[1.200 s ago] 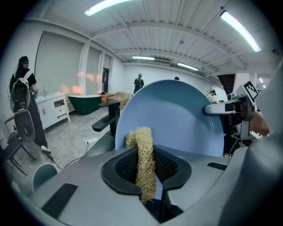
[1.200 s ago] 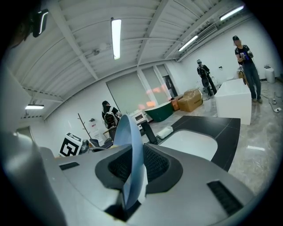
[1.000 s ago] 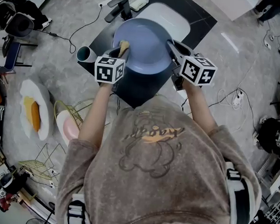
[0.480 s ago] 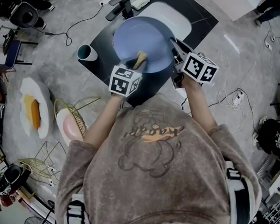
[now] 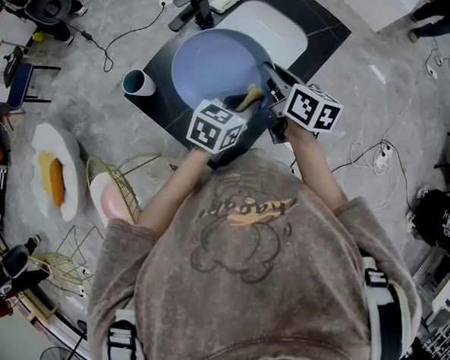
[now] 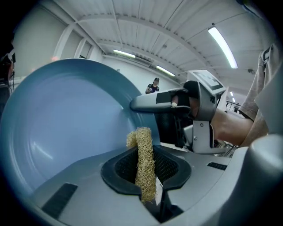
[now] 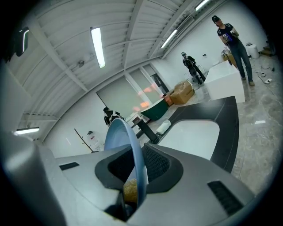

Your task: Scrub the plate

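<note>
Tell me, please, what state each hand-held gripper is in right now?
Left hand-held gripper: closed on the scrub pad.
Right hand-held gripper: closed on the plate, at its rim.

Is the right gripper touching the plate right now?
Touching. The right gripper view shows the right gripper clamped on the rim of the plate.

Head view steeply down from above; both gripper views close-up; plate (image 5: 209,64) common to all

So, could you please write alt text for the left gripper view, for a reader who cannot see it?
The left tongs are shut on a straw-coloured scrubbing strip, held upright in front of the inside of a large blue plate. At the right, the right tongs clamp the plate's rim.
</note>
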A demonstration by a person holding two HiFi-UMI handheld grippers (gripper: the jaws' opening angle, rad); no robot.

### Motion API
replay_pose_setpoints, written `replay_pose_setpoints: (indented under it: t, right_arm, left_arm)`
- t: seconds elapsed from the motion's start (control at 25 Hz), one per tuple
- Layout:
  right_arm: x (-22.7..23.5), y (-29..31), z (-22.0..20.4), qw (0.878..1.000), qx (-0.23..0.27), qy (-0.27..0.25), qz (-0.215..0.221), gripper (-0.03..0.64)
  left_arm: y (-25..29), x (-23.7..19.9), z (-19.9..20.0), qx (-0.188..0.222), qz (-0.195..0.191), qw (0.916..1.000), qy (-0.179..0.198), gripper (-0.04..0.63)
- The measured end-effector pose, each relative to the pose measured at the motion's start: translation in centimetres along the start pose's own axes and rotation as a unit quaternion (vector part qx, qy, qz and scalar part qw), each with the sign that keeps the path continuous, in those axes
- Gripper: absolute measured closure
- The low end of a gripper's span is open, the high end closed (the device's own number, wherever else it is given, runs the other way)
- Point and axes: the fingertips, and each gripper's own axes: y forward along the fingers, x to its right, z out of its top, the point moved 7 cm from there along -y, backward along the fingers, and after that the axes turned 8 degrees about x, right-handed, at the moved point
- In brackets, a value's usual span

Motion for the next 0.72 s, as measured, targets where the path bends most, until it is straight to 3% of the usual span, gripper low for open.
replay_pose_setpoints:
  t: [0.32, 0.52, 0.72]
  right_arm:
    - [0.6, -0.2, -0.6, 1.0, -0.007, -0.001, -0.011, 0.571]
    - [1.6, -0.6, -1.0, 1.0, -0.012, 0.004, -0.022, 0.58]
    - [2.3, -1.2, -1.2, 0.999, -0.023, -0.008, -0.029, 0.584]
  left_arm:
    - [0.1, 0.3, 1.2, 0.018, -0.009, 0.9997, -0.017, 0.517]
    - [-1.6, -1.0, 2.0, 0.034, 0.022, 0.9991, -0.008, 0.517]
    - [-4.9, -2.6, 3.8, 0.08, 0.062, 0.9948, -0.013, 0.517]
